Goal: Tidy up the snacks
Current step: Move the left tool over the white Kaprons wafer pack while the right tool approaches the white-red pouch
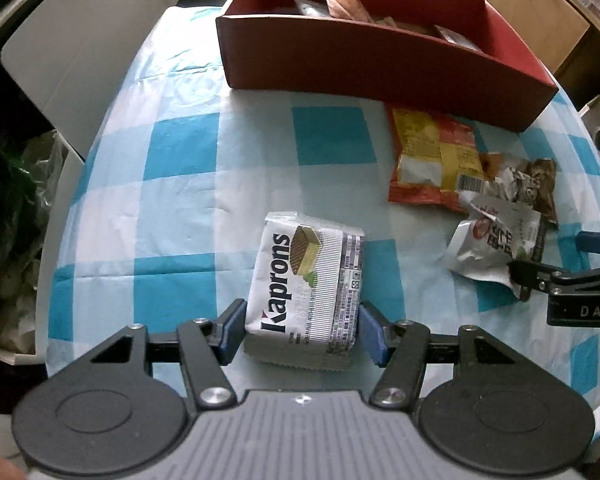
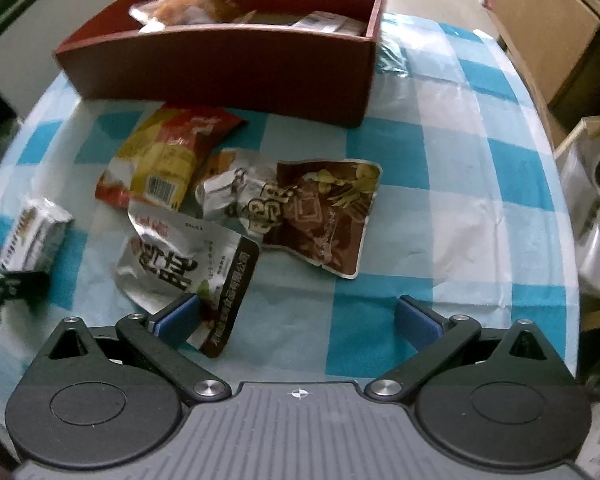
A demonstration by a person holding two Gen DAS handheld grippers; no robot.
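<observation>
Sitting between the blue pads of the left claw (image 1: pixel 302 330), the Kaprons pack (image 1: pixel 306 294) lies flat on the checked table (image 1: pixel 180 200), near its front edge and well short of the red box (image 1: pixel 380 64). The jaws stand part open, one pad at each long side of the pack; the left pad looks to be touching the wrapper, the right pad just beside it, so I cannot say it is truly gripped. This pack is a squared wafer block in crinkly film: probably light, fairly stiff, but brittle inside, so a firm squeeze across the flat sides suits it better than a hard pinch. Its glossy film may slip, so taking it at mid-length seems wise.

Further right lies the yellow bag (image 1: pixel 432 160), puffy and soft; best held by a sealed edge, I judge, since the middle would crush.

Beside it the silver pouch (image 2: pixel 188 264) rests crumpled, one corner lying over the left pad of the right claw (image 2: pixel 298 322). That claw hangs wide open with nothing gripped. Limp foil like this would fold, so its thicker seam is the likelier hold.

Rightmost, the brown pouch (image 2: pixel 312 220) lies flat, thin and floppy, hard to get under.
</observation>
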